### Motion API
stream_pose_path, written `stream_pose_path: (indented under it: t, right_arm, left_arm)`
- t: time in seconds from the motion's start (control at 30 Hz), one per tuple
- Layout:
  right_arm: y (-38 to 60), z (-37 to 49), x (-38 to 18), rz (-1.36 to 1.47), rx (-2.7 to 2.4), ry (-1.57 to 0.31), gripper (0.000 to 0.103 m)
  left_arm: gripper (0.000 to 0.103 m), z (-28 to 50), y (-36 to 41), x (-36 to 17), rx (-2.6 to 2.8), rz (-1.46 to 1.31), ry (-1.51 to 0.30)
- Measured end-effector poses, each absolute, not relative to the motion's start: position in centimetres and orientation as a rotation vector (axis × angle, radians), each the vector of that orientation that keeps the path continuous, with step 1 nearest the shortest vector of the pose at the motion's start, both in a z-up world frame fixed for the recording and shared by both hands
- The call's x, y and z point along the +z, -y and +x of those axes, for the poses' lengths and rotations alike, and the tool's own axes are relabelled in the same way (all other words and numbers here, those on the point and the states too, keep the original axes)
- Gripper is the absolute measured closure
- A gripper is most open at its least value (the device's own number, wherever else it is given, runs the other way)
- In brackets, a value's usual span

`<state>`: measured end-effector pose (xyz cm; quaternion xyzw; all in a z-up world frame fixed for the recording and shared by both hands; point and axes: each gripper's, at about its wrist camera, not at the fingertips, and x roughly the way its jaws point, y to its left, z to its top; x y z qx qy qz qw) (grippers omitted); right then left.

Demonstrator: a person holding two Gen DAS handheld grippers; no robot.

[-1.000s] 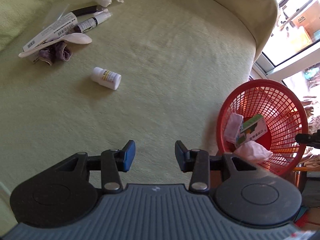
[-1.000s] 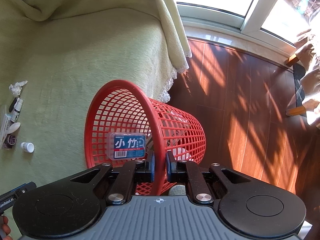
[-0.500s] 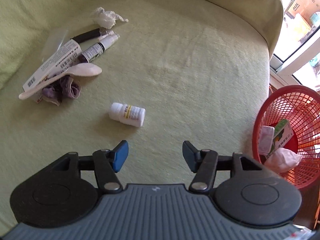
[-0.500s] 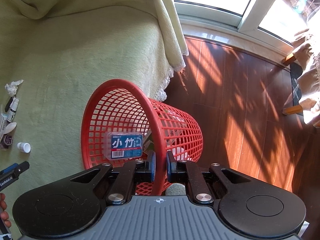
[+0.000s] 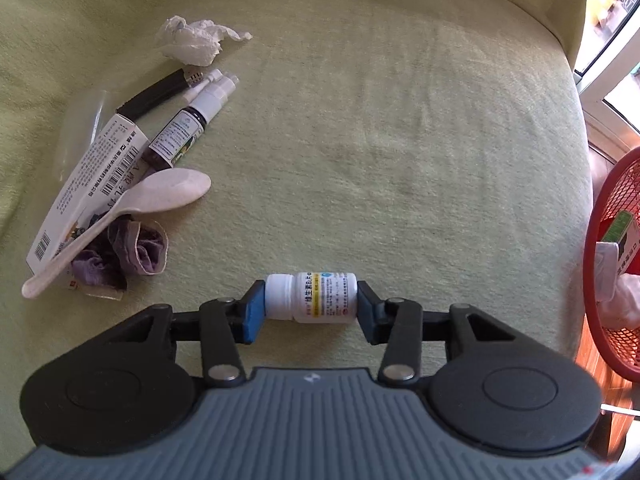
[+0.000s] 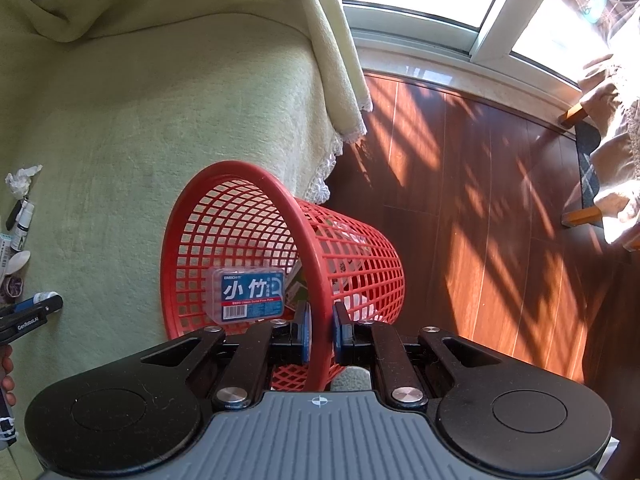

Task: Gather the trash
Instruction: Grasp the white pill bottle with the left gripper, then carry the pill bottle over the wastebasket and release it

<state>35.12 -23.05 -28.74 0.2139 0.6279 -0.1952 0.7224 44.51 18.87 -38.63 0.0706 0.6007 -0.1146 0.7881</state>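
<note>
My left gripper (image 5: 311,300) clamps the bottle (image 5: 311,297); my right gripper (image 6: 320,330) pinches the basket (image 6: 256,176) rim, its contents half-hidden by mesh.

a lived-in home: a sofa (image 6: 140,120) under a pale green throw (image 6: 336,60) stands on a sunlit wood floor (image 6: 480,200) by sliding windows (image 6: 460,8). a spoon (image 5: 132,208), a spray bottle (image 5: 180,132) and a tissue (image 5: 196,40) litter the cushion, beside a red basket (image 6: 240,172).
</note>
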Motion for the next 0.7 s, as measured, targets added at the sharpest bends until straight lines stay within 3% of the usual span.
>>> stream_pose_path:
  t: [0.7]
  right_arm:
    - [22.3, 35.9, -28.6, 0.419, -0.43, -1.387, 0.095]
  left_arm:
    - [0.062, 40.9, -5.7, -32.0, -0.425, 0.037, -1.349]
